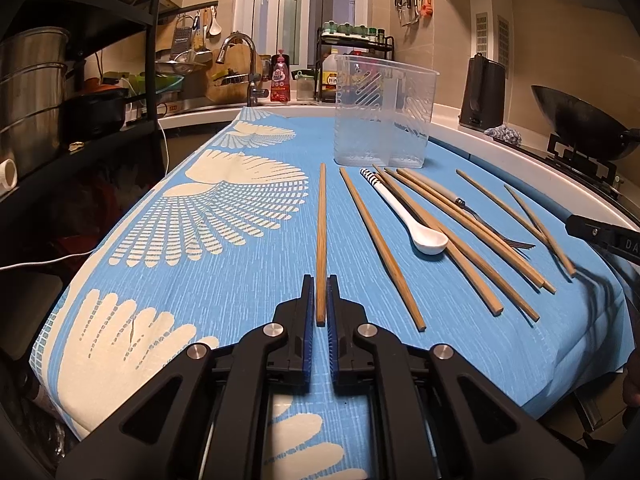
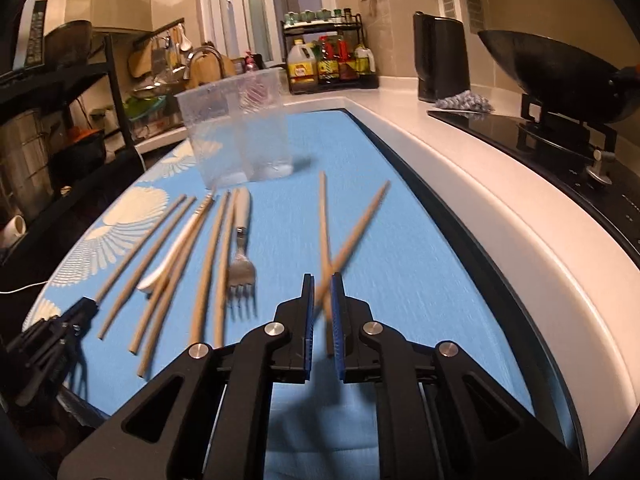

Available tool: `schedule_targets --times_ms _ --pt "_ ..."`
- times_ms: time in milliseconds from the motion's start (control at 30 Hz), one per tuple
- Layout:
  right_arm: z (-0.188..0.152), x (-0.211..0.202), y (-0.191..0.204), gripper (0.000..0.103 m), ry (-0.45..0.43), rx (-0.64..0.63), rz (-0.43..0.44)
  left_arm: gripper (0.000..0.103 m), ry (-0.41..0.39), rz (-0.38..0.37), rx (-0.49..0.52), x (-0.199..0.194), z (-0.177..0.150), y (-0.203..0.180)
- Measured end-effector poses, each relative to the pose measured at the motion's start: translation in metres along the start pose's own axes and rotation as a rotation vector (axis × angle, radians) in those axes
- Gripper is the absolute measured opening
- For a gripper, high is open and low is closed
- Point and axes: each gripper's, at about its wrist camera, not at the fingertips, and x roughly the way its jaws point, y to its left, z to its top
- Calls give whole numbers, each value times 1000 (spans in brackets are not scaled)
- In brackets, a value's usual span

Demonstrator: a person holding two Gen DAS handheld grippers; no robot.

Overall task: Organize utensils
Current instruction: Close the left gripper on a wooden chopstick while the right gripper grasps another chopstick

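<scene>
Your left gripper [image 1: 321,300] has its jaws pinching the near end of a single chopstick [image 1: 321,236], which points away toward the far clear container [image 1: 384,116]. Your right gripper [image 2: 322,304] has its jaws clamped on two crossed chopsticks [image 2: 332,256] above the blue cloth [image 2: 400,260].

My left gripper [image 1: 321,300] is matte black plastic: two angular linkage arms with triangular cut-outs, each pinned by round silver screws [image 1: 272,329], ending in flat fingers faced with ribbed blue pads [image 1: 307,320]. My right gripper [image 2: 322,300] is the same build, black arms, silver pivots and blue pads [image 2: 338,320]. Seen from my left camera, its black body carries white lettering [image 1: 630,245], cut off at the frame edge.
</scene>
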Motion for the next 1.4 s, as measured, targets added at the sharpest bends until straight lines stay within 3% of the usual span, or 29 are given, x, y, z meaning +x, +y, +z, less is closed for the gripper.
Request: schedule_targets --times_ms 100,400,500,700,800,1167,1400 --pt "-4 4 8 13 28 -17 -3 7 1 -1 0 0 0 0" --pt "-4 -3 -3 25 -13 -14 -167 7 1 -4 -1 0 0 0" --pt "-8 3 -13 28 23 7 -197 7 0 -1 1 0 0 0" --pt "-12 8 -15 23 48 9 -163 7 -1 3 10 -1 0 -1" --pt "-12 12 -10 9 65 -20 -118 7 -1 4 11 -1 1 -2" --pt "-11 12 -11 9 82 -135 -24 7 -2 5 12 -1 1 -2" --pt "-21 5 -8 13 51 -115 -79 7 -2 3 11 -1 1 -2"
